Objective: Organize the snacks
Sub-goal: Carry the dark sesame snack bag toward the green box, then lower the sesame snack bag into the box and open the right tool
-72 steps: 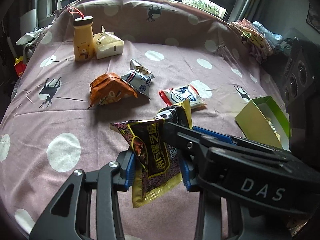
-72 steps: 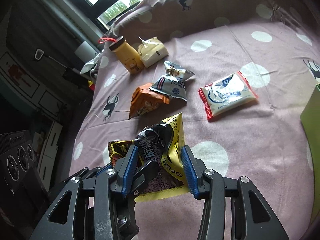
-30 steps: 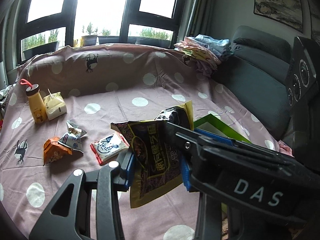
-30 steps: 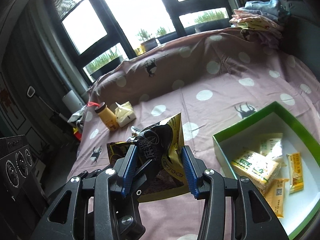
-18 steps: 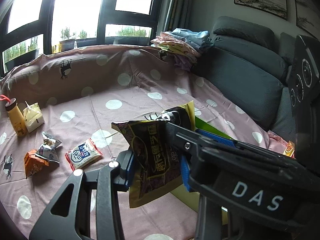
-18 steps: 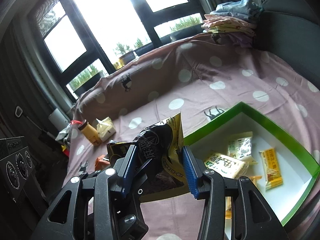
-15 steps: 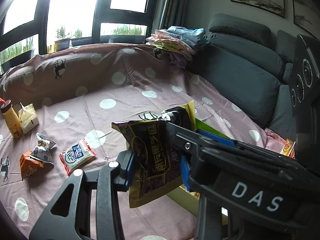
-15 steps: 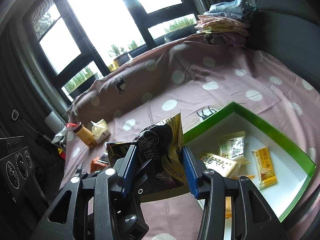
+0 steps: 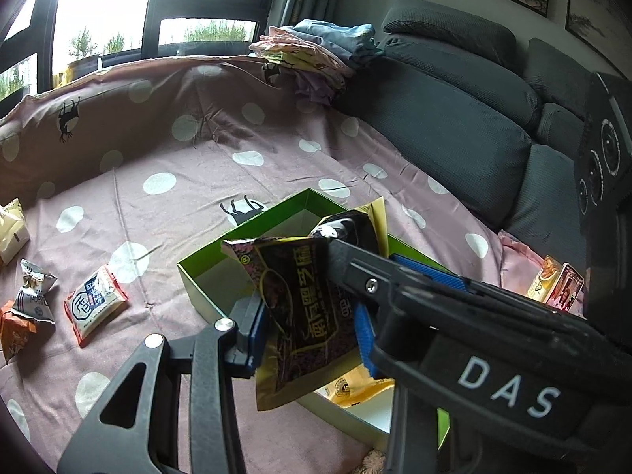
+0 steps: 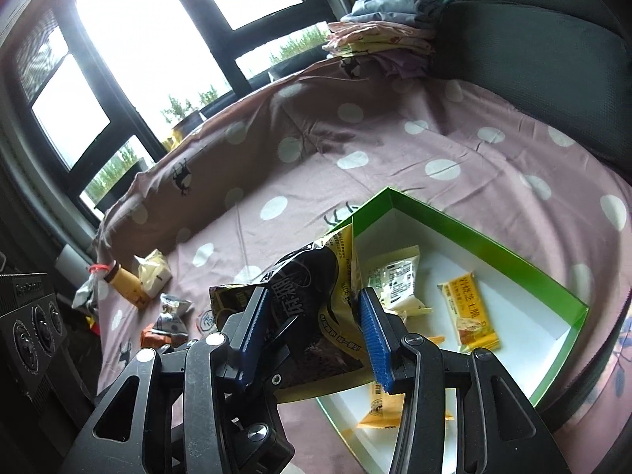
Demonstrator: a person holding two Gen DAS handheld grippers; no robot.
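Holding black snack bag [image 10: 316,312] pinched by both right gripper [image 10: 312,335] and left gripper [image 9: 312,331], above green box [image 10: 489,245] near edge. Better to move toward 2 o'clock, over white bottom, then release both together.

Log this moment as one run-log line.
phase: carry to box | left gripper: shut on bag | right gripper: shut on bag | box: below, holds snacks

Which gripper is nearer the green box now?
Right. The right gripper holds the packet over the box corner; the left gripper grips the same packet from the outer side, by the box's wall.
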